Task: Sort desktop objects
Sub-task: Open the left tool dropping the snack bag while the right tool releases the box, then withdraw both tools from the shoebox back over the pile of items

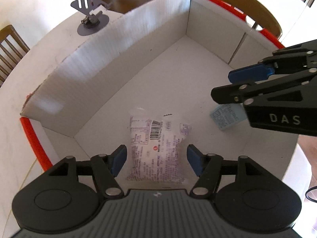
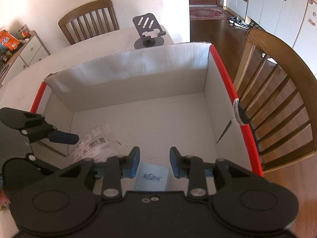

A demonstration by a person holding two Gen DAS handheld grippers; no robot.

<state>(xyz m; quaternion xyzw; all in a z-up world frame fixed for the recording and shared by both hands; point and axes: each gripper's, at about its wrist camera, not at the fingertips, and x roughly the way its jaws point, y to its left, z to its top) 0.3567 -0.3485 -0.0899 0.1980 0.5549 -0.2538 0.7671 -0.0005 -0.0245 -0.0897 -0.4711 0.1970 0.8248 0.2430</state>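
Note:
A white snack packet (image 1: 156,148) with purple print and a barcode lies flat on the floor of a white cardboard box (image 1: 118,59) with a red rim. My left gripper (image 1: 156,159) points down over it, open, with a blue pad on each side of the packet and a thin gap at both. A small pale blue pack (image 2: 151,176) lies on the box floor (image 2: 158,123) between the pads of my right gripper (image 2: 155,160), which is open and not pressing on it. In the left wrist view the right gripper (image 1: 221,86) hangs over that pale blue pack (image 1: 225,119).
The box stands on a white table (image 1: 29,79). A dark phone stand (image 2: 148,33) sits on the table behind the box's far wall. One wooden chair (image 2: 277,99) is close to the right of the box. A second chair (image 2: 89,19) stands at the table's far side.

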